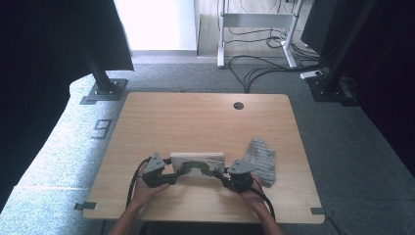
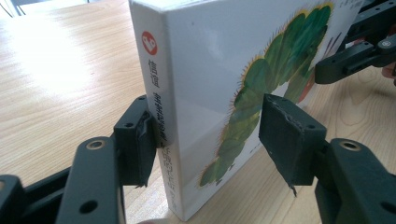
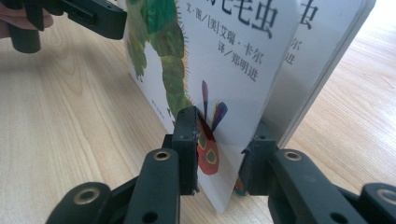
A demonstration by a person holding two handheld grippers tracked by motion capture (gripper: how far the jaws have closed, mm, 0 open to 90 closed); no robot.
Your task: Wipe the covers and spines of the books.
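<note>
White and green, the book (image 1: pixel 197 163) stands upright near the table's (image 1: pixel 205 122) front edge, because the left gripper (image 2: pixel 210 140) straddles its spine end, jaws spread, while the right gripper (image 3: pixel 219 154) pinches its front cover.

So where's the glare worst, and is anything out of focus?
Left gripper view: window glare washes out the table top left; the book stays sharp. Right gripper view: the cover's right edge is bleached. High view: soft overall, dark corners.

The book (image 1: pixel 197 163) stands on the tabletop (image 1: pixel 195 122) near its front edge. A folded cloth (image 1: pixel 261 160) lies just right of it. The left gripper (image 1: pixel 172 178) sits at the book's left end, the right gripper (image 1: pixel 219 174) at its right.
</note>
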